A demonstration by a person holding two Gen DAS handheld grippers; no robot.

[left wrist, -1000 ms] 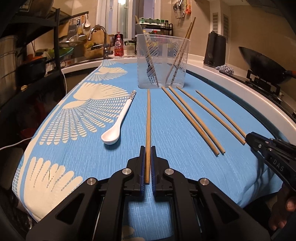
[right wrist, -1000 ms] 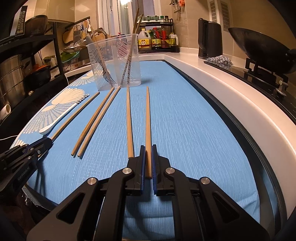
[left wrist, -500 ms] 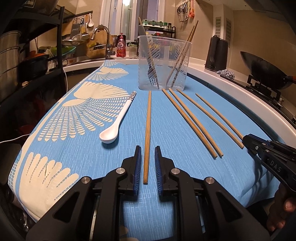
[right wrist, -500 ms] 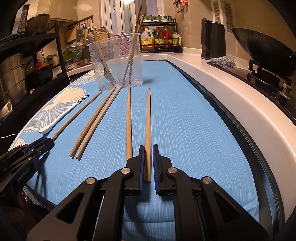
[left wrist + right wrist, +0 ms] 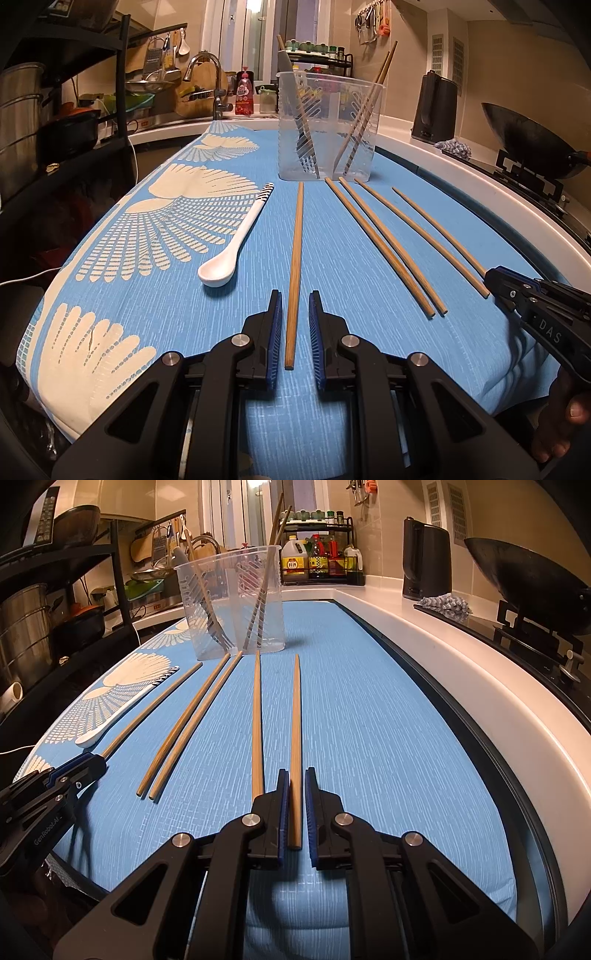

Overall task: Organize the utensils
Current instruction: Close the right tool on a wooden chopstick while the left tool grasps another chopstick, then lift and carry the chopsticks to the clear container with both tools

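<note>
Several wooden chopsticks lie lengthwise on the blue cloth (image 5: 369, 332) in front of a clear plastic cup (image 5: 328, 125) that holds a fork and two chopsticks. My left gripper (image 5: 295, 299) is open, its jaws on either side of the near end of one chopstick (image 5: 295, 258), apart from it. A white spoon (image 5: 236, 247) lies left of that chopstick. My right gripper (image 5: 295, 779) is open a little around the near end of the rightmost chopstick (image 5: 295, 738), which lies on the cloth. The cup also shows in the right wrist view (image 5: 236, 605).
A white counter edge (image 5: 461, 664) runs along the right, with a black kettle (image 5: 424, 557), a rag and a wok (image 5: 524, 583) on a stove. A sink and faucet (image 5: 207, 77) and dark shelves with pots stand at the back left.
Both grippers have opened and let go of their chopsticks, which now lie on the cloth between the jaws. The left jaws have opened wider than the right.
</note>
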